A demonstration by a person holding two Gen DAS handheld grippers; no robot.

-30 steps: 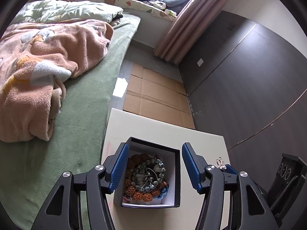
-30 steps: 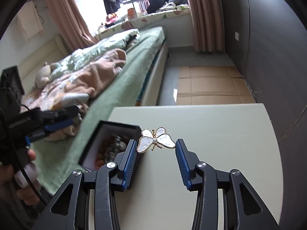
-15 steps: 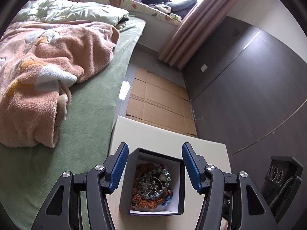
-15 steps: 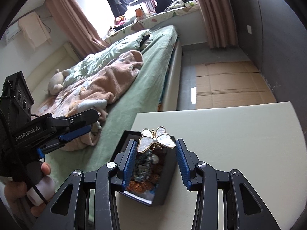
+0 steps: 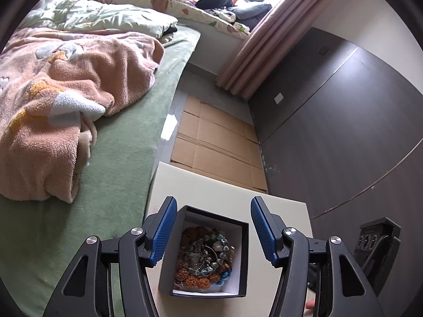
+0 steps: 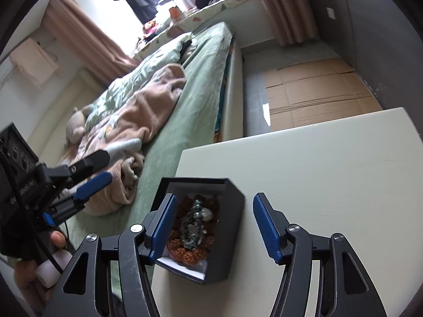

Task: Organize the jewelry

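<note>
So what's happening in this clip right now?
A person with a gripper in each hand is sorting jewelry into a black box on a white table. The box holds a heap of beads. The left gripper and right gripper are both open and empty, poised over the box.
</note>
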